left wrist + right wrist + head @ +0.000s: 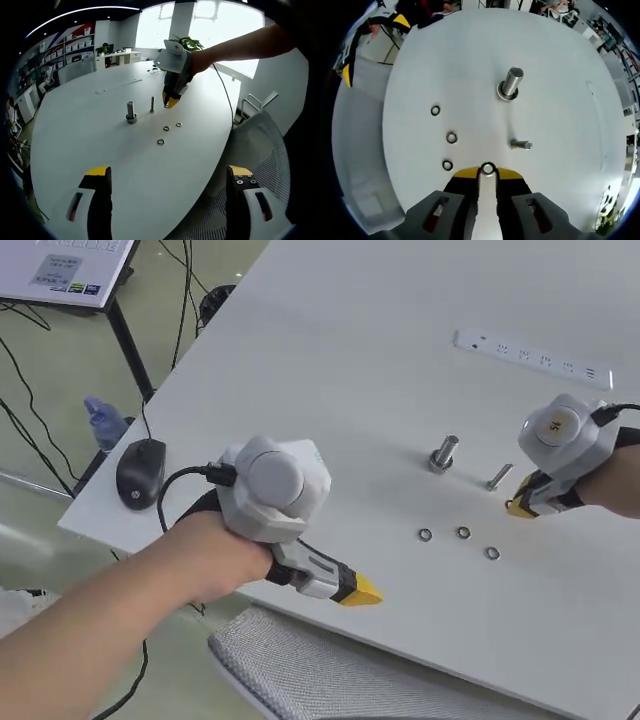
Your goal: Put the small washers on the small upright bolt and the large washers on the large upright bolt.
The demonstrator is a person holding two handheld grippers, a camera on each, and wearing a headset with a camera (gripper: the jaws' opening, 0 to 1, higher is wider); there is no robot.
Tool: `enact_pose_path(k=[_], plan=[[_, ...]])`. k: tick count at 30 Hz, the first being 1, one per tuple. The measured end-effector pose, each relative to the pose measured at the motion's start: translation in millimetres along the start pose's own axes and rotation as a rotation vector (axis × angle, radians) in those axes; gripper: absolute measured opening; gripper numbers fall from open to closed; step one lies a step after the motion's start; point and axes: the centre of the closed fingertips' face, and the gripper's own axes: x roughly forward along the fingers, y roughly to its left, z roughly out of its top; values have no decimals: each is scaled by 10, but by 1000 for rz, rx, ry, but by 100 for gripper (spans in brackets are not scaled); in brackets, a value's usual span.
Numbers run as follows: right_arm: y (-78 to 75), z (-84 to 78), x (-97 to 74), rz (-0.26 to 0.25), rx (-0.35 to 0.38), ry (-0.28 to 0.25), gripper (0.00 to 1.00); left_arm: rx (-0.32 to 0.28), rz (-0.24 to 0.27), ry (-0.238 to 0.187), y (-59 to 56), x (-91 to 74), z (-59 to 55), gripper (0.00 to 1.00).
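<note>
Washers (463,532) lay loose, 3 in a rough row, on the white table (330,370), near the large bolt (443,453) and the small bolt (499,477), which stood upright close beside each other. The right gripper (520,506) hung low just beside the small bolt, its jaws nearly closed on a 4th washer (488,168) pinched between the yellow tips. The left gripper (362,592) was over the near table edge, well apart from the bolts, its jaws wide apart and empty.
</note>
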Motion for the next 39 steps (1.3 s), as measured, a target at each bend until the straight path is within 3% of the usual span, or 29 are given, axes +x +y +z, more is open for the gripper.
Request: enact_pose_path(k=[10,24,39], plan=[[-172,74,-111,-23,13,-16,12,0,23,-17,47,-3,40,99],[-436,289,-274,-52,19,-48,12,3,8,11,11,16,-44,98],[-449,348,-158,-38,-9,-30,13,-10,10,2,16,18,-19,96]])
